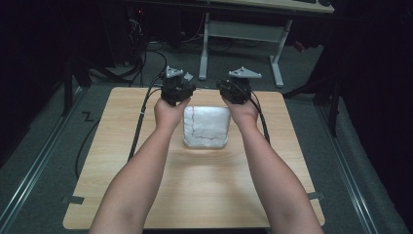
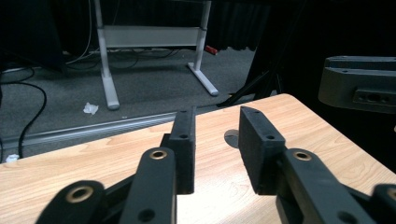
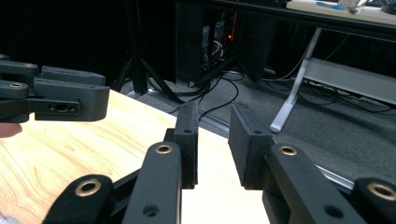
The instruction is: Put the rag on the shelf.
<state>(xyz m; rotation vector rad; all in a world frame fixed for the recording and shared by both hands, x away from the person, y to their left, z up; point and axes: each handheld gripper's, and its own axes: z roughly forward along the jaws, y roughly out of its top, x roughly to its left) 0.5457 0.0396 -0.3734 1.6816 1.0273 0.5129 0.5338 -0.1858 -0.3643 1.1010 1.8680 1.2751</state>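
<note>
1. One wooden bench.
2. One folded white cloth on it.
3. Two grippers: the left gripper and the right gripper.
4. Two forearms.
5. One white-legged desk behind.

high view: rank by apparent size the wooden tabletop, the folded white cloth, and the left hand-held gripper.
1. Wooden tabletop, by far the largest.
2. Folded white cloth, lying on the tabletop between the two hands.
3. Left hand-held gripper, smaller than the cloth, though it is held above the table, so nearness makes this slightly unsure.
</note>
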